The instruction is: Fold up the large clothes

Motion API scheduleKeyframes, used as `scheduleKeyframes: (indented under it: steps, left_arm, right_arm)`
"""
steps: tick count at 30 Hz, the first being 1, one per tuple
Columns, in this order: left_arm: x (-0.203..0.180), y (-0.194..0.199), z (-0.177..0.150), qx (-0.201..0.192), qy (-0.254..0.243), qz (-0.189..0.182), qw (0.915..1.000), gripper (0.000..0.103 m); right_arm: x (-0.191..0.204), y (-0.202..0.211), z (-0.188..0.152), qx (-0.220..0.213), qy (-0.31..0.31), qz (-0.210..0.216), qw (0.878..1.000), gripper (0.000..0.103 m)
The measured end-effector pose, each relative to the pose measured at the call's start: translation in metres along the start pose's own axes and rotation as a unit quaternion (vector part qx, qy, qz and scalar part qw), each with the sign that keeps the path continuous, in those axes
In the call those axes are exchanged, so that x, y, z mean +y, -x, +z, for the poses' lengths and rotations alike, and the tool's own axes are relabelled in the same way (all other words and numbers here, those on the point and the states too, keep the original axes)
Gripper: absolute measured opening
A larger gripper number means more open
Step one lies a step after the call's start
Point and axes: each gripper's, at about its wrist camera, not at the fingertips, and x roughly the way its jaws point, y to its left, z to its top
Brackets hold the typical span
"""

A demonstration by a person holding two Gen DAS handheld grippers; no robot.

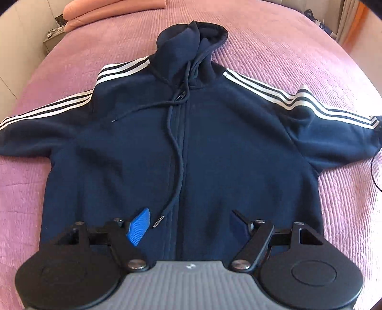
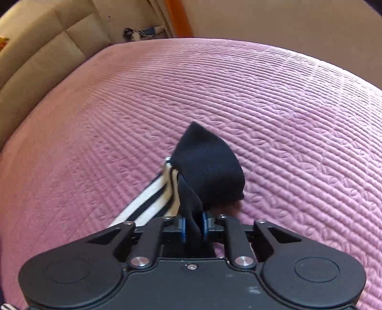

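Observation:
A navy zip hoodie (image 1: 214, 147) with white stripes down both sleeves lies face up on the pink quilted bedspread (image 1: 310, 59), hood pointing away and sleeves spread out. My left gripper (image 1: 188, 226) hovers over its lower front near the zip, open, with nothing between its blue pads. In the right wrist view my right gripper (image 2: 193, 223) is shut on the sleeve end (image 2: 207, 167): dark fabric is pinched between the blue pads, the cuff bunches up beyond them, and the white stripes trail off to the lower left.
Folded pink bedding (image 1: 95, 12) lies at the far left corner of the bed. A small bedside stand (image 1: 53, 35) sits past the bed's left side. A beige padded headboard (image 2: 35, 47) borders the bed in the right wrist view. A thin dark cable (image 1: 373, 169) hangs at the right.

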Motion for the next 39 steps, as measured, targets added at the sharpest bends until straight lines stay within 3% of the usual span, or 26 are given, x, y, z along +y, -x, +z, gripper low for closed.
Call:
scheduleKeyframes:
  steps: [6,14,19,24,29,30,31,32,34,36,38,39]
  left_arm:
    - [0.025,0.001,-0.010,-0.017,0.018,0.001,0.9997,0.075]
    - [0.089,0.002,-0.029,-0.047,0.033,0.043,0.9975,0.070]
    - [0.153,0.007,-0.037,-0.046,0.066,0.026,0.9964,0.071]
    - [0.218,0.011,-0.040,-0.054,0.087,0.034,0.9941,0.072]
    - [0.285,0.013,-0.038,-0.062,0.130,0.030,0.9892,0.075]
    - [0.297,0.012,-0.037,-0.062,0.135,0.033,0.9884,0.075]
    - [0.309,0.012,-0.036,-0.064,0.138,0.037,0.9876,0.075]
    - [0.321,0.010,-0.036,-0.066,0.141,0.041,0.9870,0.075]
    - [0.344,0.007,-0.035,-0.069,0.147,0.049,0.9856,0.076]
    - [0.363,0.003,-0.033,-0.071,0.155,0.054,0.9840,0.077]
    - [0.381,-0.003,-0.028,-0.074,0.166,0.058,0.9816,0.077]
    - [0.390,-0.007,-0.025,-0.078,0.173,0.060,0.9799,0.078]
  right_arm:
    - [0.038,0.073,-0.035,-0.055,0.042,0.030,0.997,0.017]
    - [0.152,0.171,-0.126,-0.103,0.155,0.084,0.979,0.017]
    - [0.240,0.211,-0.188,-0.111,0.205,0.137,0.963,0.017]
    - [0.348,0.267,-0.267,-0.141,0.267,0.215,0.929,0.017]
    - [0.450,0.295,-0.365,-0.116,0.311,0.290,0.898,0.021]
    - [0.467,0.294,-0.386,-0.102,0.325,0.297,0.892,0.032]
    - [0.489,0.291,-0.414,-0.069,0.356,0.310,0.879,0.066]
    - [0.506,0.287,-0.438,-0.035,0.392,0.321,0.862,0.080]
    - [0.524,0.282,-0.481,0.004,0.453,0.324,0.831,0.080]
    - [0.523,0.280,-0.509,0.019,0.490,0.307,0.816,0.080]
    - [0.512,0.270,-0.510,0.020,0.498,0.286,0.818,0.079]
    - [0.502,0.268,-0.511,0.015,0.496,0.273,0.824,0.074]
